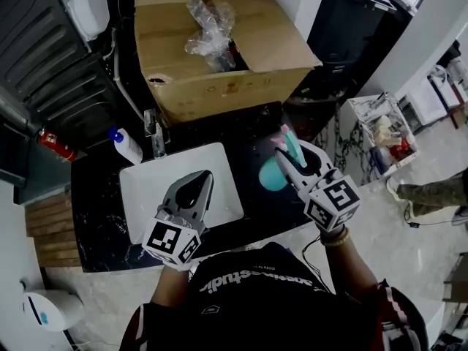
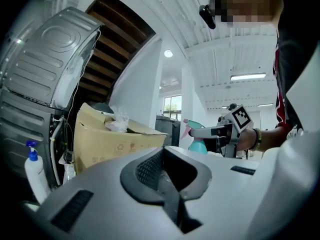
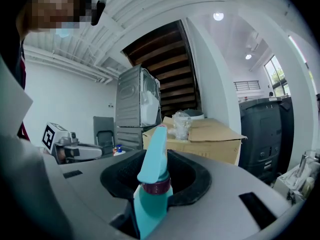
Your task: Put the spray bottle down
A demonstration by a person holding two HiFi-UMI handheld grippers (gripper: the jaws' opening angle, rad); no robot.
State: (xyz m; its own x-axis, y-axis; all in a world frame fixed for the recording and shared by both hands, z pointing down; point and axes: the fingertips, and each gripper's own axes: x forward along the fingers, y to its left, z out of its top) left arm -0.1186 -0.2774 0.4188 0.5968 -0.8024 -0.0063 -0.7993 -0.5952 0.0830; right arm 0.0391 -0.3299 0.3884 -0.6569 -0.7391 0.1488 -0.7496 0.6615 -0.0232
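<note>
one spray bottle (image 3: 150, 199) fills the right gripper (image 1: 287, 153).

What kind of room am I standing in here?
Likely a laundry or utility corner: a sink in a dark counter, a washer-like machine beside it, and a pump bottle.

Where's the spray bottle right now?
Head view, right side: spray bottle held in the right claw over the dark counter, just right of the sink.
</note>
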